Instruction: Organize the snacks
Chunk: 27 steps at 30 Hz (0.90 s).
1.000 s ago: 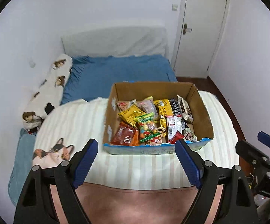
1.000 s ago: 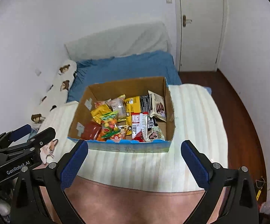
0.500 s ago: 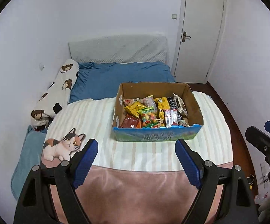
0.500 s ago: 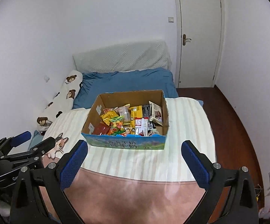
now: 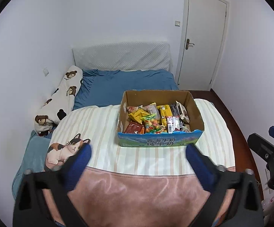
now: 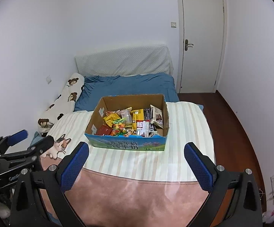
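To do this step well, each gripper should go down slowly into the box [image 5: 160,139] from above and pick just one snack at a time, so the thin bags do not tear or spill out. The left gripper [image 5: 137,159] is spread wide and holds nothing. The right gripper [image 6: 136,156] is spread wide too and is also empty. The box sits on the striped blanket [image 6: 184,155] on the bed, in front of both grippers and a bit beyond their tips, not touching them. It is a brown cardboard box with a blue and green front. The snacks [image 6: 131,123] are piled inside it in a mess: yellow bags, a red bag, a green bag with round candies, and some dark packs by the right wall.
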Tool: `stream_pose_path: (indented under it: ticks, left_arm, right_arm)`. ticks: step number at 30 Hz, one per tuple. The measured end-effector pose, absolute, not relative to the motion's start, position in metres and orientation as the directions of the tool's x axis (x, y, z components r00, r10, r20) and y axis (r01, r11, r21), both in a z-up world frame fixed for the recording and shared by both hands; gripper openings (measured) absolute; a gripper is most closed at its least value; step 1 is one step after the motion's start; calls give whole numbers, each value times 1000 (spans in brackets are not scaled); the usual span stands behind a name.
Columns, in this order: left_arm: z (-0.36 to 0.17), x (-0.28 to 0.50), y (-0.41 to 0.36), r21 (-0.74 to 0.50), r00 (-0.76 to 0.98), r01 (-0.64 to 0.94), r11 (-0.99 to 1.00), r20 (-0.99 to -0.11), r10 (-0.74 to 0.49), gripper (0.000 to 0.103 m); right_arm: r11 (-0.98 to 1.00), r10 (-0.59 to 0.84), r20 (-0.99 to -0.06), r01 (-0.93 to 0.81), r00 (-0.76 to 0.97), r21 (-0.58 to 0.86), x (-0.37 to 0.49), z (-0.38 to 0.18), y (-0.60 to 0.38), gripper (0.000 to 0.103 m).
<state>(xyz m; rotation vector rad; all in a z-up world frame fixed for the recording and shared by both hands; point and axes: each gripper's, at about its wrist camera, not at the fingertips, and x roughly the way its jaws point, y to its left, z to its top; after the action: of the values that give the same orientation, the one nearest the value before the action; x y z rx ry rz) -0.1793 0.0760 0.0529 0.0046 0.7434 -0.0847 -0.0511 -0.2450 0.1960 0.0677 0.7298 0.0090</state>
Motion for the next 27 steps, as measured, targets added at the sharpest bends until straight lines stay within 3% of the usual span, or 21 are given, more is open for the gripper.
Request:
stream_pose_path:
  ticks: [27]
  left_arm:
    - [-6, -73, 57, 32, 611, 58, 998, -791, -10, 103]
  right_arm:
    - [995, -11, -760, 80, 649, 55, 71, 129, -255, 103]
